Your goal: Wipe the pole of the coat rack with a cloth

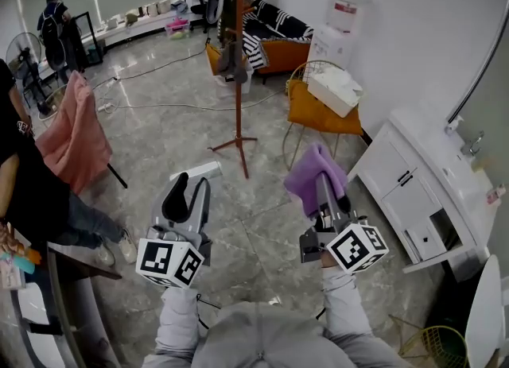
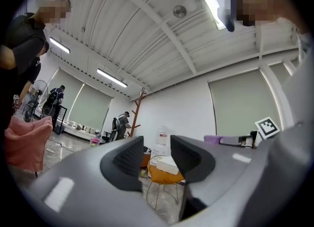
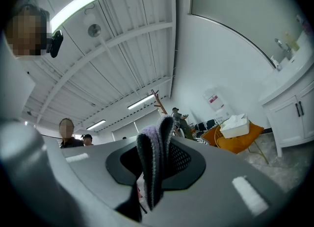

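Cloth is pinched in our right tongs; left tongs spread, empty. We should wrap it snug round the pole ahead.

A lilac-purple cloth stands out against the grey marbled floor, the coat rack pole is reddish brown, the chair cushion orange, and the grey left gripper and right gripper bear black-and-white square-patterned marker cubes.

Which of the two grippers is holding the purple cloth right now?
The right gripper: its jaws are shut on the purple cloth. The left gripper has its jaws apart with nothing between them.
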`<state>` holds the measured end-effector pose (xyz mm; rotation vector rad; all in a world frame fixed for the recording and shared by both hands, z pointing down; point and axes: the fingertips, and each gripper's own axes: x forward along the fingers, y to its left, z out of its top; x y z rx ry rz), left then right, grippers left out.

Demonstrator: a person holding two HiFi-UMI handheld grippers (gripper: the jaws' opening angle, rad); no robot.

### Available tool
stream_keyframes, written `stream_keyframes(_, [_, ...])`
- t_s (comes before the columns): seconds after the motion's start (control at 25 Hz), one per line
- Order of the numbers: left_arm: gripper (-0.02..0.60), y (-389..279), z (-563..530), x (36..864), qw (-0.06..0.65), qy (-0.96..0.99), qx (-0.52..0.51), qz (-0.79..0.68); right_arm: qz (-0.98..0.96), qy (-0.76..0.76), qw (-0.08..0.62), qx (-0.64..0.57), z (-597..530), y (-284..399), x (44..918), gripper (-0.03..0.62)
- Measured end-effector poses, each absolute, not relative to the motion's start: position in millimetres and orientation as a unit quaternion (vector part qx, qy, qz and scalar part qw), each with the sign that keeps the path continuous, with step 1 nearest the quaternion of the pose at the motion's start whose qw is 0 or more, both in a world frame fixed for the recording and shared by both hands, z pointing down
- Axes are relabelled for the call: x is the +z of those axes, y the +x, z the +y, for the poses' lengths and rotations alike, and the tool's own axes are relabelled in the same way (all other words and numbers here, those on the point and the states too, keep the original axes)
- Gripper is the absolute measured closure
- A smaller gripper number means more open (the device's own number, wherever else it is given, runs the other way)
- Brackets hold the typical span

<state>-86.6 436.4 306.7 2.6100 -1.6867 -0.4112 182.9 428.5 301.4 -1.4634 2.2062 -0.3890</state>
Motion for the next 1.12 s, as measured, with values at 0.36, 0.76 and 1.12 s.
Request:
stream_keyframes(0.36, [0.403, -110, 406, 296, -0.01, 0.838, -0.138, -0.528, 0.791, -0.543, 0.249, -0.131, 407, 167, 296, 0.543])
stream_keyframes(0.76, [0.403, -99, 304, 299, -0.017, 0.836, -0.13, -0.532, 0.797, -0.529, 0.257, -0.139, 296, 173, 301, 0.543])
stream_keyframes(1.12, [0.403, -79, 173, 287, -0.027, 0.821, -0.128, -0.555, 0.822, -0.486, 0.253, -0.154, 155, 181, 296, 0.543])
